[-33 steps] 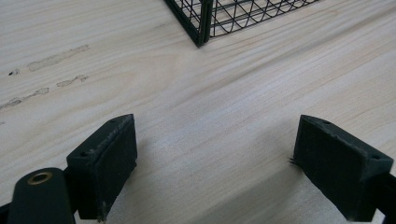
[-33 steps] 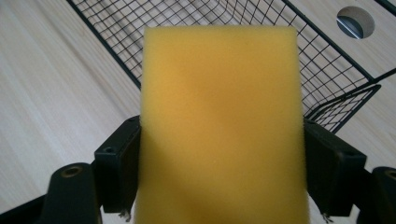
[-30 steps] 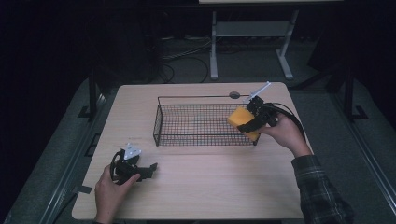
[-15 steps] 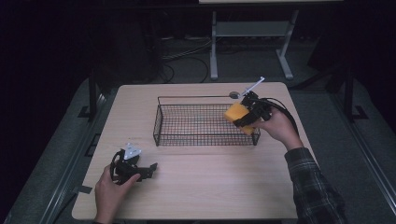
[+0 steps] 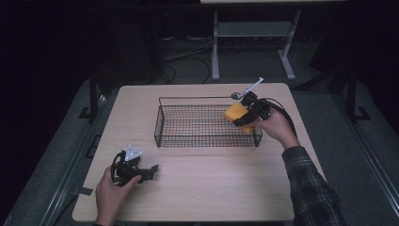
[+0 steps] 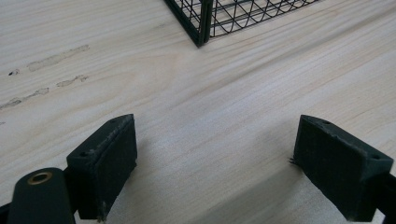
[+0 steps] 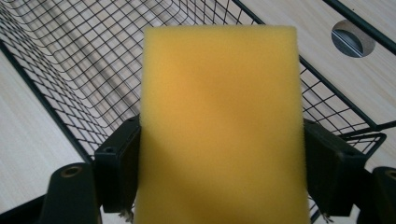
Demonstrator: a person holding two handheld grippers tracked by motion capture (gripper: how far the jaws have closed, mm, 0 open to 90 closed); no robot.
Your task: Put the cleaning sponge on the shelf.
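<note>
A yellow sponge [image 5: 236,117] hangs over the right end of the black wire basket [image 5: 197,139], with my right gripper [image 5: 244,117] shut on it. In the right gripper view the sponge [image 7: 219,121] stands between both black pads [image 7: 119,172], above the basket's mesh [image 7: 70,60]. My left gripper [image 5: 148,170] rests on the table near the front left, pointing right. Its jaws stand wide apart in the left gripper view, with bare wood between them [image 6: 215,168]. The basket's near corner [image 6: 201,23] lies ahead of it.
The wooden table [image 5: 211,197] carries the basket at its middle. A round cable hole [image 7: 353,38] sits in the tabletop behind the basket's right end. A white frame and cables stand on the dark floor beyond the table.
My right gripper has carried the sponge left and slightly down, from the basket's right rim to above its right end. The left gripper has stayed put.
</note>
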